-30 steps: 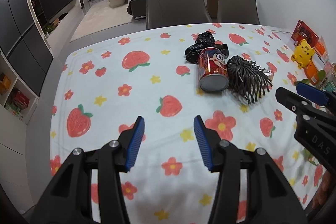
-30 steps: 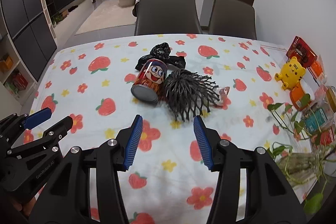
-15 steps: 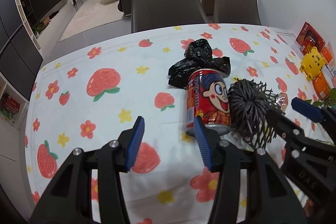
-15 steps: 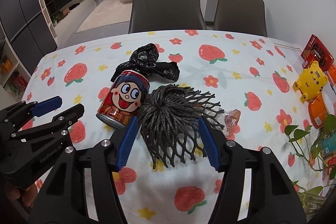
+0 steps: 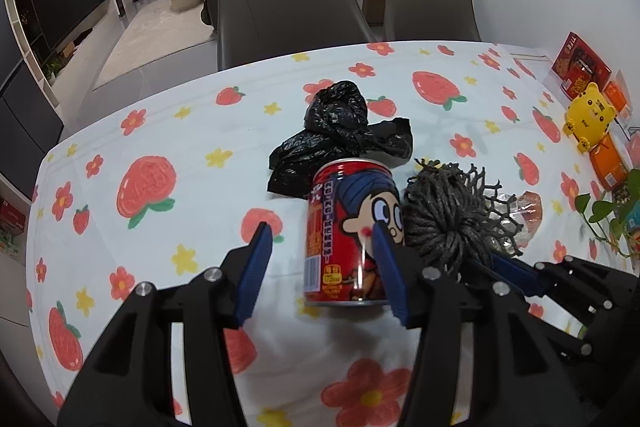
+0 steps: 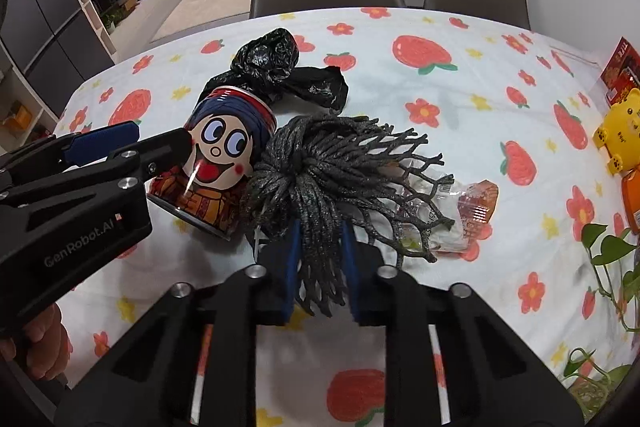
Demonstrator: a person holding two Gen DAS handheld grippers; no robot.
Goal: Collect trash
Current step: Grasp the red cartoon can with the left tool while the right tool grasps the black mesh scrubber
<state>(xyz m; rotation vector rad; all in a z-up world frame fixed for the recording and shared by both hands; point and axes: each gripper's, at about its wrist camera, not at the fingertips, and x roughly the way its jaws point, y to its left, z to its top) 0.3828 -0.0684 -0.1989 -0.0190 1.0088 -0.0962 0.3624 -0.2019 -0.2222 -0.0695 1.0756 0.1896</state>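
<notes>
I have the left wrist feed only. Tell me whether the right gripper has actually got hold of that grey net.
Observer: Yes. The right gripper has both blue pads shut on the grey mesh net's hanging strands.
Operator: Report what is tangled in the net.
Observer: A clear wrapper lies under the mesh; only its orange end sticks out.
Operator: Describe my gripper against the can.
Observer: In the right wrist view, the left gripper is open. One fingertip overlaps the red can's printed face, and the other stands clear to its side.
</notes>
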